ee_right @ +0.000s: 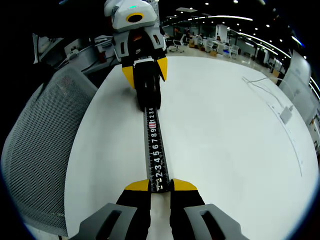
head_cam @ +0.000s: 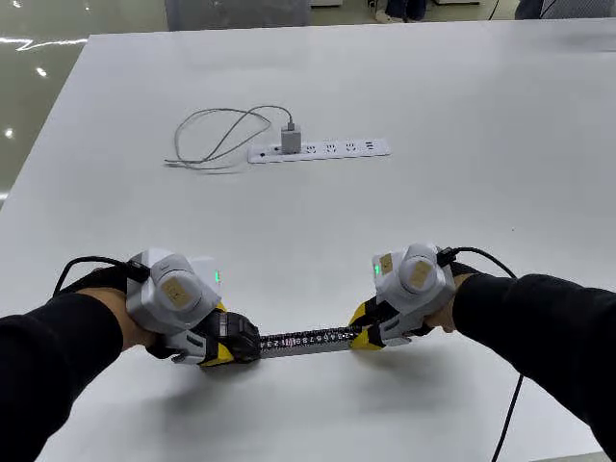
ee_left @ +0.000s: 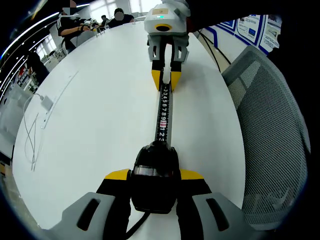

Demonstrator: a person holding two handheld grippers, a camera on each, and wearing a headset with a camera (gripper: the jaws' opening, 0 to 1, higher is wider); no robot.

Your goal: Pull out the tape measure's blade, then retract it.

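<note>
Starting at the left gripper point(ee_left: 155, 176), what does it hold?
— Its jaws are pressed on the tape measure point(ee_left: 154, 186), on the two sides of its black case point(head_cam: 243, 339). The case sits low on the white table point(head_cam: 318, 221), just in front of the person.
And the right gripper point(ee_right: 160, 186)?
— It pinches the free end of the blade point(ee_right: 154, 145) between its yellow tips. The blade runs straight from one gripper to the other, with a short part of it out. I cannot tell if it touches the table.
How will the thing handle?
— I think the case is hard and a little heavy, so a firm hold on its flat sides is right. The blade is thin metal. It is stiff along its length, but it can buckle if it is bent, and its surface is slippery. The best place to take it is the very end, where the right gripper has it. The spring inside pulls back, so in my opinion a loose hold would let the blade snap into the case.
What else is there?
— Well apart, on the far side of the table, there is a power strip point(head_cam: 320, 149) with a charger point(head_cam: 291, 138) and a looped cable point(head_cam: 217, 135). A mesh chair point(ee_left: 270, 130) stands beside the table.
</note>
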